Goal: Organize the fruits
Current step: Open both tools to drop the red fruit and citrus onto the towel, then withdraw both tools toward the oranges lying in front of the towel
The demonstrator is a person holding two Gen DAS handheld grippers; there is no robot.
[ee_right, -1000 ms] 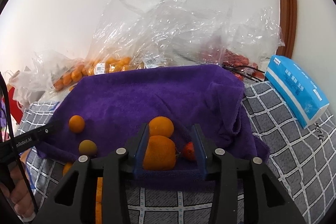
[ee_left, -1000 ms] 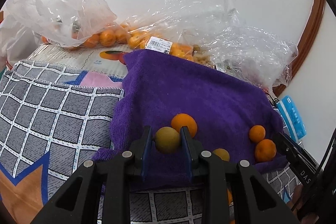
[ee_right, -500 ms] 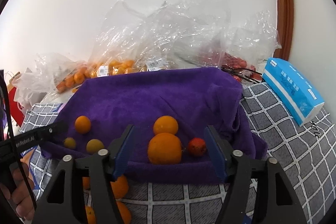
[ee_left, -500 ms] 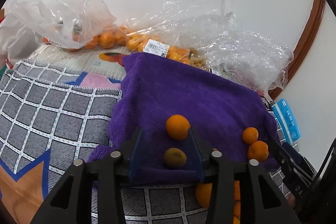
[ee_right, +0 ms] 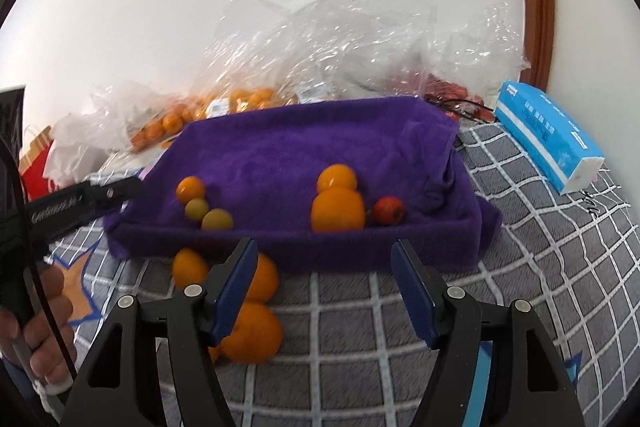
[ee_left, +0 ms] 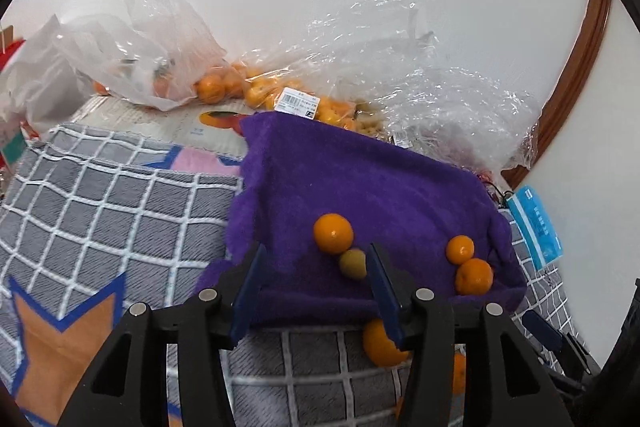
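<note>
Since both your grippers stand spread and empty, the left gripper (ee_left: 316,291) having just been opening off the greenish fruit (ee_left: 353,264) on the purple towel (ee_left: 360,179), with your right gripper (ee_right: 324,291) just as bare, go next for the loose oranges (ee_right: 252,337) on the checked cloth (ee_right: 520,287). Pinch across the middle (round, firm, likely to roll), pressing lightly, since the skin will probably bruise.

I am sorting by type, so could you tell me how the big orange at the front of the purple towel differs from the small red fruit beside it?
The big orange is plain orange and much larger; the small red fruit is red with a yellowish patch. The orange touches another orange behind it; the red fruit does not. Both are roundish and rest on the purple towel, ungripped.
</note>
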